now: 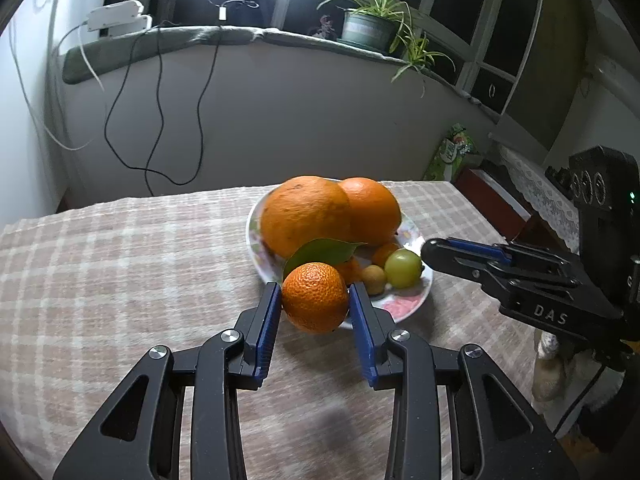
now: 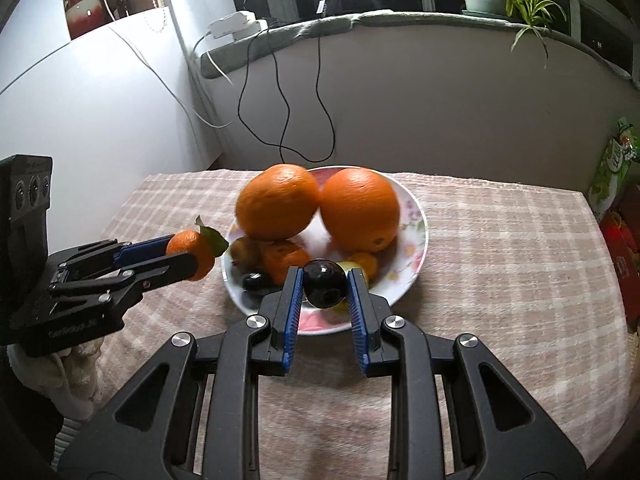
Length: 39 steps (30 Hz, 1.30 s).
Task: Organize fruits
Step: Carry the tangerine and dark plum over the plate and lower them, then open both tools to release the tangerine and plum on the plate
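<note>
**Lin:** Checked cloth [image 1: 120,264] covers the table, and nearest to the camera the left gripper [image 1: 314,300] pinches a mandarin [image 1: 315,296] between its blue pads [image 1: 267,328]. It hangs above the cloth, just before the plate's near rim.

**Mara:** How does it handle, do you think?

**Lin:** Light, I judge, with a soft loose peel. The pads sit at its widest middle, which is the good place; more pressure can bruise it. The leaf [image 1: 320,252] at the top is not a place to hold.

**Mara:** And the right gripper [image 2: 324,286]?

**Lin:** It pinches a dark round fruit [image 2: 324,284], maybe a plum or a big grape, I cannot tell. It hangs over the near part of the plate [image 2: 416,216]. The skin looks glossy, so probably slippery, and the fruit is small and round; it may roll out if the pads are off centre. They hold it across the middle.

**Mara:** Behind them?

**Lin:** On the plate lie small fruits, then two big oranges [image 2: 276,202] touching each other at the far side. These look heavy and firm. Far behind is a sill with a plant [image 1: 372,20] and cables.

**Mara:** What does one view give that the other does not?

**Lin:** Only the right view shows the dark fruit, and another dark one [image 2: 258,281] on the plate near the rim. The left view shows a green grape [image 1: 403,268] clearly, but the right gripper's tip only from the side, so its load is hidden there.
</note>
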Each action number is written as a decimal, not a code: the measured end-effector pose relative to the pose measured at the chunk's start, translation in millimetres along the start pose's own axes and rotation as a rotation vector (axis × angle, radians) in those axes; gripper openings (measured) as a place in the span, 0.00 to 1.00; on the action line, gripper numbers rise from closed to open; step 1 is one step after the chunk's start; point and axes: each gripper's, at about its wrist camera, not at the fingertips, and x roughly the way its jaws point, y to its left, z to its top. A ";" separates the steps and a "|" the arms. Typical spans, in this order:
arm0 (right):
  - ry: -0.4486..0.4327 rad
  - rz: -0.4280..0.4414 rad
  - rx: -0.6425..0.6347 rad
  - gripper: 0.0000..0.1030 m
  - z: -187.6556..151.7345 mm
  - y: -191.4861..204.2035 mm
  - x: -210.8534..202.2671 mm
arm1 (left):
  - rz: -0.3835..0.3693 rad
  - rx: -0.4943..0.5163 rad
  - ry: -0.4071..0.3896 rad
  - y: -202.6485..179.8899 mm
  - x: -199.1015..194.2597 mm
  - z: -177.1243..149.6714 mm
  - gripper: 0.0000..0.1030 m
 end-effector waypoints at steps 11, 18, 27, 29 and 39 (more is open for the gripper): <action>0.030 0.078 -0.030 0.23 16.4 -0.5 25.9 | -0.031 0.019 0.013 -20.6 6.5 -2.1 0.33; 0.050 0.088 -0.060 0.23 20.3 5.3 40.3 | -0.041 0.027 0.030 -26.1 11.3 -5.9 0.33; 0.071 0.101 -0.078 0.23 20.1 10.9 49.1 | -0.053 0.047 0.034 -34.8 17.2 -1.5 0.33; 0.070 0.101 -0.080 0.23 20.9 11.2 49.2 | -0.054 0.050 0.035 -36.9 19.1 -1.4 0.33; 0.056 0.111 -0.058 0.38 21.8 6.9 43.8 | -0.048 0.078 0.034 -46.6 21.0 -2.8 0.33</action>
